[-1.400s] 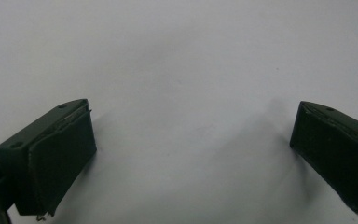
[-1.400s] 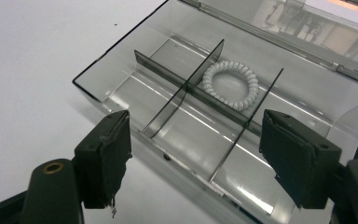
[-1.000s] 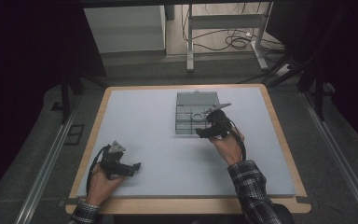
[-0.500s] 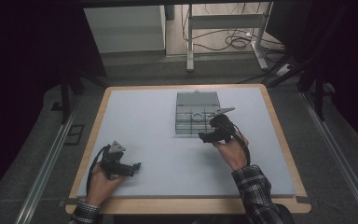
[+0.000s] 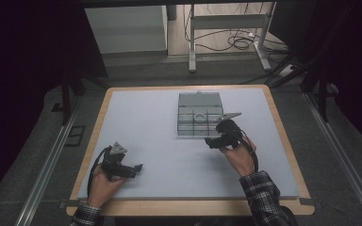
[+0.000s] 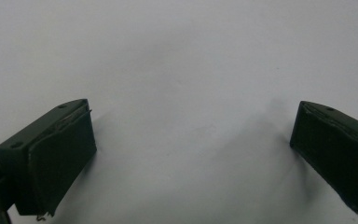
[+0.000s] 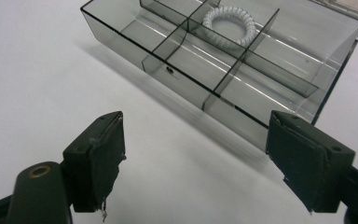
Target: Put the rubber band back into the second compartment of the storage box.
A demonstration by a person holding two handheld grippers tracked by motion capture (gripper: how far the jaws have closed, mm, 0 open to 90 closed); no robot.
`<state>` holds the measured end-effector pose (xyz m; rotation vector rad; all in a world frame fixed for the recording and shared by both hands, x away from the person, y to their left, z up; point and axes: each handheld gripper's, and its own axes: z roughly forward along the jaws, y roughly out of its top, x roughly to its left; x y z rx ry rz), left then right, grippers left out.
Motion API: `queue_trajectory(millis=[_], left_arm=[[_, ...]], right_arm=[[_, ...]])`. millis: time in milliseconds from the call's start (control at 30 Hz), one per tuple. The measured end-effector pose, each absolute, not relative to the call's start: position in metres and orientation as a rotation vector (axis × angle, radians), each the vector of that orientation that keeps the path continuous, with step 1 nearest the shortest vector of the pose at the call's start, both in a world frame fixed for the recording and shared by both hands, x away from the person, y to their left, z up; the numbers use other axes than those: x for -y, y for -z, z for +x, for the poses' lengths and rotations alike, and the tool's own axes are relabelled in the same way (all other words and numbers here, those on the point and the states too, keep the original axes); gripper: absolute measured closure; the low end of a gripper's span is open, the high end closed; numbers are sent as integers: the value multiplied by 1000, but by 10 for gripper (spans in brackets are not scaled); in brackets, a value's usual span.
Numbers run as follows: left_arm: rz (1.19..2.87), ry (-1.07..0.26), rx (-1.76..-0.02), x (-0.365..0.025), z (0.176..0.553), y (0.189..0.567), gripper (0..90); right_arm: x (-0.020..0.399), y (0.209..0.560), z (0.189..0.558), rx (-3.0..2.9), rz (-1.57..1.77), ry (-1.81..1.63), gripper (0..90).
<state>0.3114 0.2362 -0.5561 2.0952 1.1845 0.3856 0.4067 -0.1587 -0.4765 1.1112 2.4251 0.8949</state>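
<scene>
A clear grey compartment box (image 5: 199, 114) lies open on the pale mat, and the right gripper view shows its dividers (image 7: 223, 70) and a white coiled ring (image 7: 229, 22) in a far compartment. My right gripper (image 5: 215, 141) hovers just in front of the box's near right corner, open, with nothing between its jaws (image 7: 193, 158). My left gripper (image 5: 133, 170) rests low at the mat's near left, far from the box, open over bare mat (image 6: 191, 154).
The pale mat (image 5: 160, 122) lies on a wooden-edged table (image 5: 96, 141). Behind the table stand a metal frame (image 5: 226, 28) and floor cables (image 5: 245, 42). Dark rails run along both sides of the table.
My right gripper has drawn back from over the box toward the person and now sits lower, in front of the box's near edge. The left gripper has stayed put.
</scene>
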Motion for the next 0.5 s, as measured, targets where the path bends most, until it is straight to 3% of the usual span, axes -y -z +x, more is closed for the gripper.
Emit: queue_trajectory(millis=[500], left_arm=[[2095, -386, -1184, -236, 311, 556, 0]], right_arm=[[173, 477, 393, -2428, 1130, -877, 170]])
